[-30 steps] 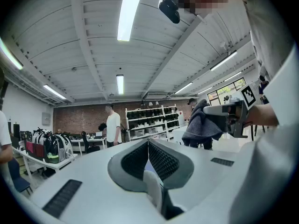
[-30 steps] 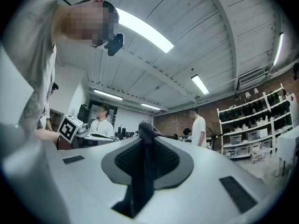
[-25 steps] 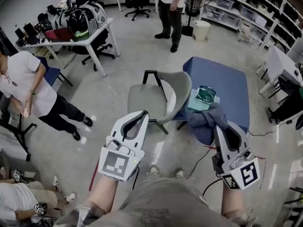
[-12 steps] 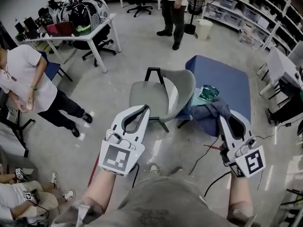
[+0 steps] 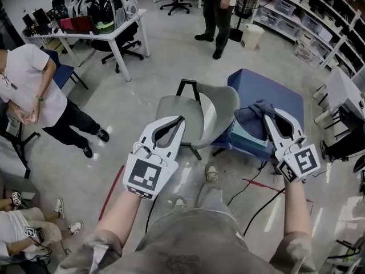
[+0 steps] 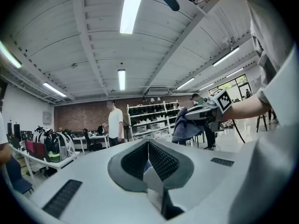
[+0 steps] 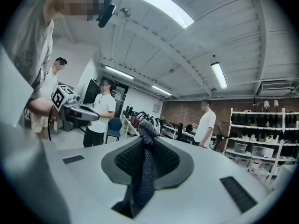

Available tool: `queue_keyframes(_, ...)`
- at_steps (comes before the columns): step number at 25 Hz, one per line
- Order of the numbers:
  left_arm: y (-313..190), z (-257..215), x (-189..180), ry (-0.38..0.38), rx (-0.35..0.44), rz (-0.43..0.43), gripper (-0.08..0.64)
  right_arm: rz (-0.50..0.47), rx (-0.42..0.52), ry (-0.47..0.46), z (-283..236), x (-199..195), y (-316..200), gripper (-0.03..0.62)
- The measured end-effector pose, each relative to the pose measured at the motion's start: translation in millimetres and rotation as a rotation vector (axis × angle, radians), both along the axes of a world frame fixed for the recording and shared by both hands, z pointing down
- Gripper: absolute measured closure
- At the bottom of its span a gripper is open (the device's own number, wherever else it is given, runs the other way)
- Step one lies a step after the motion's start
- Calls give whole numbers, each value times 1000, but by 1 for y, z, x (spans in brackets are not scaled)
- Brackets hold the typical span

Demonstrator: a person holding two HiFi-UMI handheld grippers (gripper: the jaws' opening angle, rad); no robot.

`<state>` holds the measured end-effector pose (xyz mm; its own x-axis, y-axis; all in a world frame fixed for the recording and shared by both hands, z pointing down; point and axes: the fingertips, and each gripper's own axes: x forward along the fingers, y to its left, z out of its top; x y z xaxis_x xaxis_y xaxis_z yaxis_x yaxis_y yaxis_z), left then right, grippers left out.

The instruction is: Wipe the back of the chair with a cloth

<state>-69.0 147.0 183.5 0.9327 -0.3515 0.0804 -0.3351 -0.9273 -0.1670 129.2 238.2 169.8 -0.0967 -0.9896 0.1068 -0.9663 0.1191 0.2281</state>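
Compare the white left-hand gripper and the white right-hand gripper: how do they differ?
The left gripper is shut on nothing; the right gripper is shut on a dark blue-grey cloth. In the head view the left gripper points toward the seat of the grey chair; the right gripper sits right of that chair's back, over the blue table. Both are white, with marker cubes.

The chair seat stands just ahead of the left hand-held gripper. Its back rises between that gripper and the right hand-held gripper, whose clamped cloth hangs nearest it. Bare floor lies open to the left. The blue desk lies beneath and beyond the right gripper.
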Motion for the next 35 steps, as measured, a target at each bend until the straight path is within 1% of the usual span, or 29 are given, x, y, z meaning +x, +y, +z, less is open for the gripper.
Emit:
queue_keyframes(3, -15, 11, 18, -25, -1, -23, 541, -7, -28, 9, 21, 31, -27, 522)
queue_keyframes(6, -42, 28, 36, -61, -10, -79, 541, -12, -65, -8, 50, 65, -64, 522)
queue_keyframes(10, -82, 55, 61, -119, -36, -177, 541, -92, -129, -23, 92, 106, -124, 522)
queue_keyframes(14, -112, 79, 97, -147, -84, -240, 541, -158, -211, -28, 128, 146, -171, 522)
queue_keyframes(17, -132, 100, 119, -168, -129, -281, 541, -218, -272, -16, 156, 168, -209, 522)
queue_keyframes(21, -155, 129, 137, -206, -185, -327, 541, -290, -344, 35, 194, 189, -257, 522)
queue_keyframes(26, -173, 168, 146, -242, -272, -387, 541, -362, -421, 83, 239, 206, -303, 522)
queue_keyframes(31, -179, 200, 151, -291, -336, -433, 541, -409, -492, 114, 285, 215, -328, 522)
queue_keyframes(35, -177, 225, 153, -314, -384, -456, 541, -452, -560, 164, 324, 214, -333, 522)
